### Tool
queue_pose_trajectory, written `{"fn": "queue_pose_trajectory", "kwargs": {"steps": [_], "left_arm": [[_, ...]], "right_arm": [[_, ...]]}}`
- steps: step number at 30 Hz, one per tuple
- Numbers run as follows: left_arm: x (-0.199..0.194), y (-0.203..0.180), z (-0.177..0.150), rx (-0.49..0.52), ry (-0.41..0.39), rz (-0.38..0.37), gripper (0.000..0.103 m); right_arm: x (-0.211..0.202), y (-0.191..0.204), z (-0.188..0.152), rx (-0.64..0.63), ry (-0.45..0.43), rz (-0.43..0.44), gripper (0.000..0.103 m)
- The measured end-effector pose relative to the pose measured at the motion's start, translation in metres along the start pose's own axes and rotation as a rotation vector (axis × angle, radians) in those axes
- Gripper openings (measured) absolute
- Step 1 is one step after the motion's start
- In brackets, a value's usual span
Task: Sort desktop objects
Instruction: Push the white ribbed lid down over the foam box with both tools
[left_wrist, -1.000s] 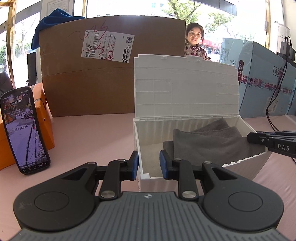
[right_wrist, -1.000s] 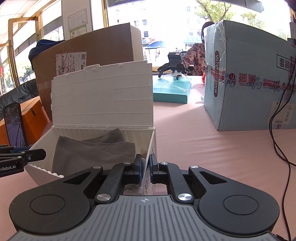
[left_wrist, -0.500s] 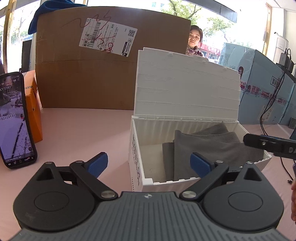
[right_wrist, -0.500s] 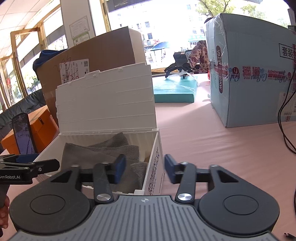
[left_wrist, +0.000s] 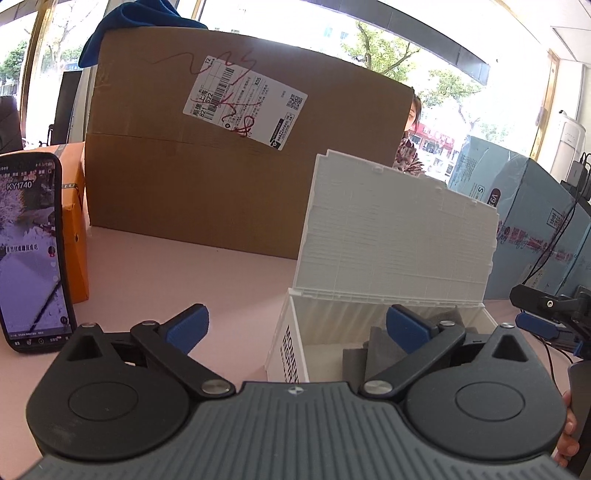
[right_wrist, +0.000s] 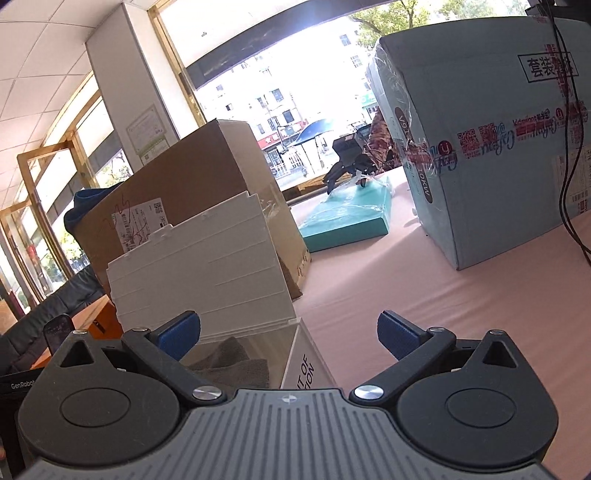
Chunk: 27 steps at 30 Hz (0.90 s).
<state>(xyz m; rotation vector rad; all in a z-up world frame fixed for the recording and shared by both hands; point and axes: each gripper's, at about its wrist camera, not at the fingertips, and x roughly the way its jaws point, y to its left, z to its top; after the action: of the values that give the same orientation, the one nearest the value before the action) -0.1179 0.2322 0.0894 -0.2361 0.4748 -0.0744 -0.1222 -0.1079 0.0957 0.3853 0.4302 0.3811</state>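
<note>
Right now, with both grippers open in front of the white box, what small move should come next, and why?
Probably bring the left gripper up to the raised lid to tip it shut. Both grippers have just been opening and hold nothing, the grey cloth already lies inside the white box, and the lid stands upright.

Looks like a street-front shop or small office doubling as a packing spot. Big gold-framed windows (right_wrist: 258, 92) face a street with shopfronts and apartment blocks, there's a tiled drop ceiling (right_wrist: 48, 55), and the pink table (left_wrist: 155, 273) is crowded with a labelled cardboard shipping box (left_wrist: 240, 155) and taped blue cartons (right_wrist: 480, 147).
</note>
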Motion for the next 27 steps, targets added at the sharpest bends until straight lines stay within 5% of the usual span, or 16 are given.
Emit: {"fn": "queue_pose_trajectory", "kwargs": {"steps": [14,21,24,27], "left_arm": [[0.011,0.008,0.056,-0.036,-0.065,-0.036,0.103],[0.024,0.002,0.064,-0.046,-0.037,-0.162,0.103],[0.027,0.000,0.059,-0.012,-0.014,-0.286,0.103],[0.026,-0.008,0.054,0.074,-0.028,-0.294,0.103]], "right_arm": [[0.016,-0.037,0.043,0.292,-0.026,0.085,0.103],[0.026,-0.014,0.067,0.214,-0.037,0.194,0.103],[0.028,-0.002,0.067,0.141,-0.039,0.236,0.102],[0.028,0.006,0.064,0.067,-0.043,0.270,0.100]]}}
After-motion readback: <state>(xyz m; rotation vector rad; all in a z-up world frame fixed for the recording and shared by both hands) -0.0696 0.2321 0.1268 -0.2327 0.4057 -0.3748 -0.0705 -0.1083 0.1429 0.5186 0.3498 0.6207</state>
